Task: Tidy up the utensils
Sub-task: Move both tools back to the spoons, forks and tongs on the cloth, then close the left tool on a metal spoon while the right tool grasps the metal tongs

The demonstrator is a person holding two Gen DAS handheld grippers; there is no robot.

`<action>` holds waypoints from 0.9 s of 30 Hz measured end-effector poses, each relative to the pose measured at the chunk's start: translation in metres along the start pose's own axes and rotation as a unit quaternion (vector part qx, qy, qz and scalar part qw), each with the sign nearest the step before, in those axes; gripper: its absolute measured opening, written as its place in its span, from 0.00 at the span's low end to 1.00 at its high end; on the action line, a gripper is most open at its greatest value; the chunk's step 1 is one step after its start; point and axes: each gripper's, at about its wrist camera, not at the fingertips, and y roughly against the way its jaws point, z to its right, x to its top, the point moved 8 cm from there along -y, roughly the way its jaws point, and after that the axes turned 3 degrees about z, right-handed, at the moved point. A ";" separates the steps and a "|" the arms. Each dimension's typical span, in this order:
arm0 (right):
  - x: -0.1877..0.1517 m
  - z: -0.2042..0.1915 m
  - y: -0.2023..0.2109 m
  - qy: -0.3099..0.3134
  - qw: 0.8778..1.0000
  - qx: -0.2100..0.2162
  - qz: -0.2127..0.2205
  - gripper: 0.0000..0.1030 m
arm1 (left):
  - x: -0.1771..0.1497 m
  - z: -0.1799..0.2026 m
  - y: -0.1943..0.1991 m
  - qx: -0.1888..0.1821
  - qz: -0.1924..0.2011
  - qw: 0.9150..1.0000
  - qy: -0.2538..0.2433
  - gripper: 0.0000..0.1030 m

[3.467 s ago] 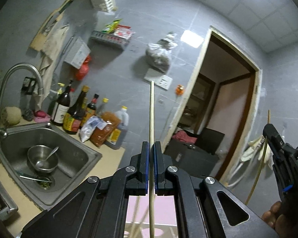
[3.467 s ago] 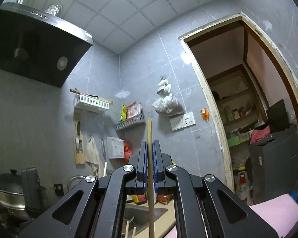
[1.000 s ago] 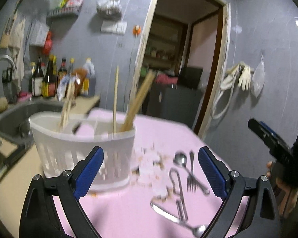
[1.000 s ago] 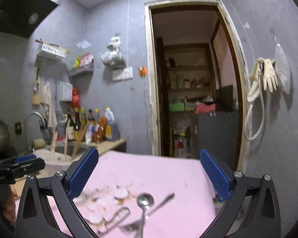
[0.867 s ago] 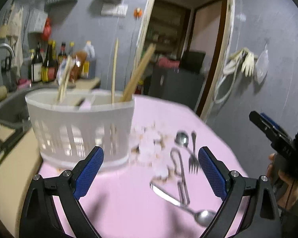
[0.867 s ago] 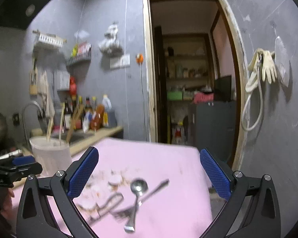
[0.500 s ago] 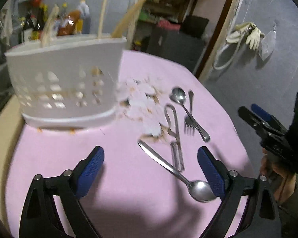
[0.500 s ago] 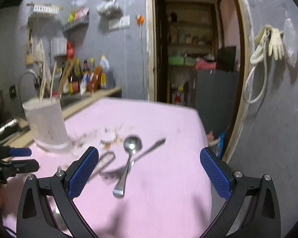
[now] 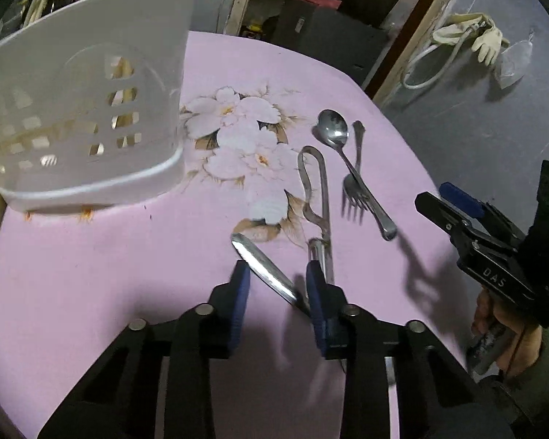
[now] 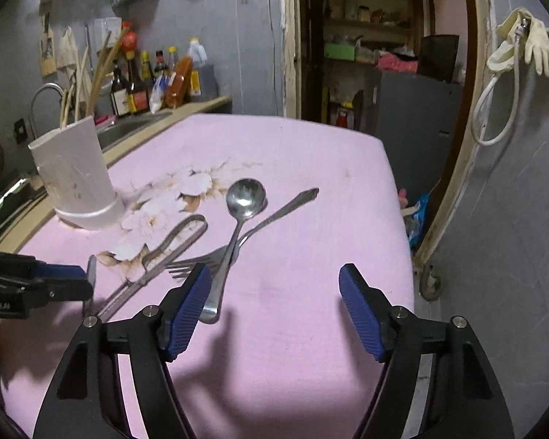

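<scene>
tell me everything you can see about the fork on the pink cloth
The fork looks like plain shiny metal, with several tines and a shaped, slightly flared handle end. It lies flat on the pink cloth, right of the tongs. A spoon lies across it, its handle crossing the fork near the neck, so the two touch. No claw touches it; the right claw hangs just in front, the spoon's handle tip beside its left pad.

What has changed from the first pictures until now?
Both grippers let go of their wooden chopsticks, now standing in the white plastic basket, and came down over the pink cloth. The left gripper jaws have just been closing around a steel spoon handle. The fork lies unmoved.
</scene>
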 end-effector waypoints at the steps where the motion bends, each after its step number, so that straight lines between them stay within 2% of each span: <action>1: 0.000 0.001 -0.003 -0.001 1.000 0.001 -0.005 0.66 | 0.002 0.001 -0.003 0.008 0.001 1.000 -0.007 0.22; 4: 0.000 0.000 -0.007 -0.002 1.000 0.008 -0.012 0.58 | 0.009 0.002 -0.010 0.022 0.002 0.999 -0.029 0.17; 8: 0.007 -0.006 -0.010 0.005 1.000 0.025 -0.010 0.40 | 0.017 0.002 -0.027 0.016 -0.007 0.999 -0.045 0.08; 11: 0.015 -0.014 -0.016 -0.001 0.999 0.051 -0.012 0.34 | 0.023 0.001 -0.033 0.013 -0.009 0.998 -0.056 0.06; 15: 0.024 -0.031 -0.029 0.007 0.996 0.082 -0.029 0.33 | 0.025 -0.002 -0.033 0.003 -0.015 0.998 -0.065 0.05; 20: 0.027 -0.057 -0.053 0.008 0.991 0.117 -0.071 0.33 | 0.023 -0.010 -0.025 0.001 -0.014 0.998 -0.068 0.05; 27: 0.017 -0.078 -0.081 0.025 0.984 0.114 -0.133 0.34 | 0.019 -0.025 -0.010 0.005 -0.006 0.998 -0.065 0.05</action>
